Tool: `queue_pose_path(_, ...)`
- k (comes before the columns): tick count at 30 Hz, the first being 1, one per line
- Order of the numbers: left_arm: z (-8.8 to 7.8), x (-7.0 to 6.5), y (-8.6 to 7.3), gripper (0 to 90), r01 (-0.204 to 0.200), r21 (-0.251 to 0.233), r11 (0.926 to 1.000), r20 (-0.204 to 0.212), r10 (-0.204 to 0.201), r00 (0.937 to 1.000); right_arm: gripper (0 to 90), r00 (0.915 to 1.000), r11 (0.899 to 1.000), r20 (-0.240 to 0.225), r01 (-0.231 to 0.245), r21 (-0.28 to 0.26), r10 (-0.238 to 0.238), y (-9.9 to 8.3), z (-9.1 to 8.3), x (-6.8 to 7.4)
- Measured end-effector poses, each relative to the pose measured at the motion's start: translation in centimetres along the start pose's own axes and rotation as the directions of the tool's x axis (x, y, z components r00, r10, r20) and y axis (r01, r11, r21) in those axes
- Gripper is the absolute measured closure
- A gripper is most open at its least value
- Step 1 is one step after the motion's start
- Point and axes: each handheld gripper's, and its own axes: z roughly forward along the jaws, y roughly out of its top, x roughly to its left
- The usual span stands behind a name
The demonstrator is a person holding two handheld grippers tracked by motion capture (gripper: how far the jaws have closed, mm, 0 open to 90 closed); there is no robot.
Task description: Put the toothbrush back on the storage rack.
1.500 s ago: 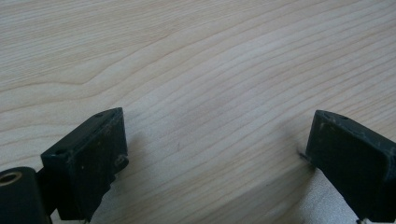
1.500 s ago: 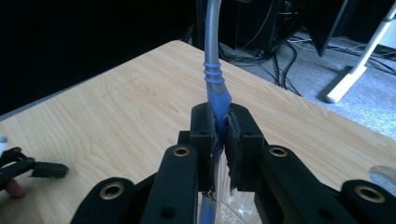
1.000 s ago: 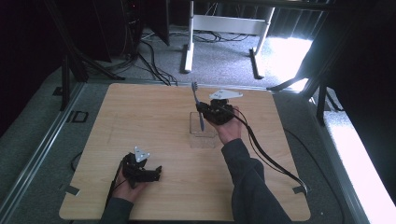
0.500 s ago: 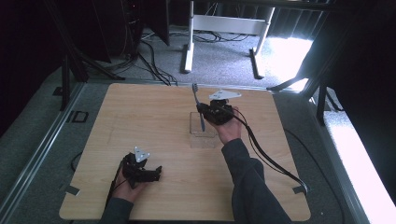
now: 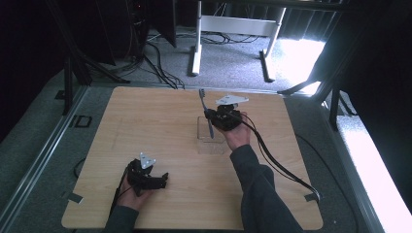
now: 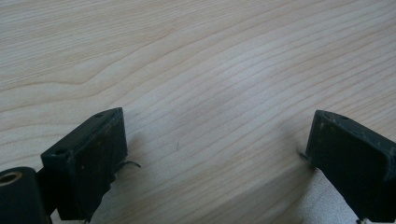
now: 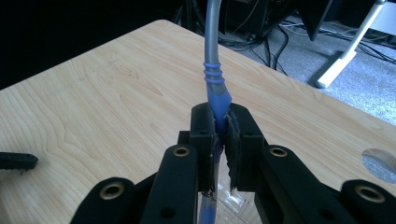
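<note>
At our left, the left claw (image 5: 163, 178) rests spread and empty on the pale wooden bench (image 5: 145, 121). Our right claw (image 7: 223, 128) clamps a blue-and-grey plastic toothbrush (image 7: 215, 86) above the clear plastic cup (image 5: 210, 136); tilting could tip that cup.

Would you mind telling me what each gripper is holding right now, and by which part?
The right gripper is shut on the toothbrush, clamping its blue handle section. The left gripper is open over the table, holding nothing.
</note>
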Motion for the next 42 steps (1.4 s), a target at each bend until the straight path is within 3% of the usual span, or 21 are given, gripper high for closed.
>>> queue_pose_path(4,0.0,0.0,0.0,5.5,0.0,0.0,1.0,0.0,0.0,1.0,81.6,0.9999,1.0,0.007,0.011,0.015,-0.011,-0.2,0.2,0.0)
queue_pose_path(16,0.0,0.0,0.0,5.4,0.0,0.001,1.0,0.0,0.0,1.0,81.6,0.9995,0.999,0.01,-0.03,0.043,0.029,-1.7,0.3,-1.3)
queue_pose_path(42,0.0,0.0,0.0,5.5,0.0,0.002,1.0,0.001,0.0,1.0,81.6,0.9993,0.992,0.008,0.035,0.117,-0.036,-2.6,1.0,-0.6)
